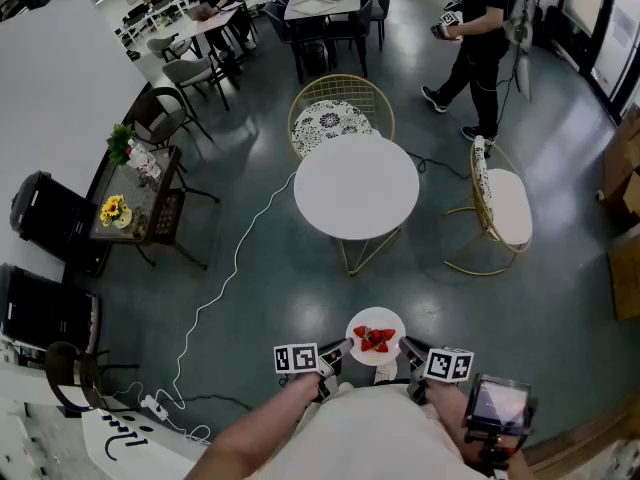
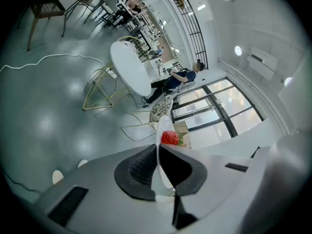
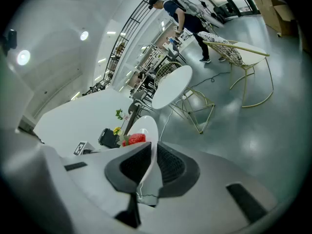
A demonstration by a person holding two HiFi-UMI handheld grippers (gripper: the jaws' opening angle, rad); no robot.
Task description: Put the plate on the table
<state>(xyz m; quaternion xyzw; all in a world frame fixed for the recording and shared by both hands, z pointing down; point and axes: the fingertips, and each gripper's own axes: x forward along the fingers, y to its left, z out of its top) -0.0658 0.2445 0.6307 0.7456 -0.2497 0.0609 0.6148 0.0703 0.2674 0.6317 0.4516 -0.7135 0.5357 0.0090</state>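
Note:
A small white plate [image 1: 376, 332] carrying red strawberries [image 1: 375, 339] is held level in front of me, above the floor. My left gripper [image 1: 341, 350] is shut on the plate's left rim, and my right gripper [image 1: 405, 346] is shut on its right rim. In the left gripper view the plate [image 2: 163, 147] stands edge-on between the jaws of the left gripper [image 2: 160, 167], one strawberry [image 2: 170, 137] showing. The right gripper view shows the same plate [image 3: 146, 130] pinched in the right gripper [image 3: 152, 165]. The round white table [image 1: 356, 185] stands ahead of me, some way off.
Gold wire chairs stand behind [image 1: 337, 114] and to the right [image 1: 500, 206] of the table. A white cable [image 1: 232, 273] runs across the floor on the left. A side table with flowers [image 1: 132, 193] is at the left. A person [image 1: 478, 33] walks at the back right.

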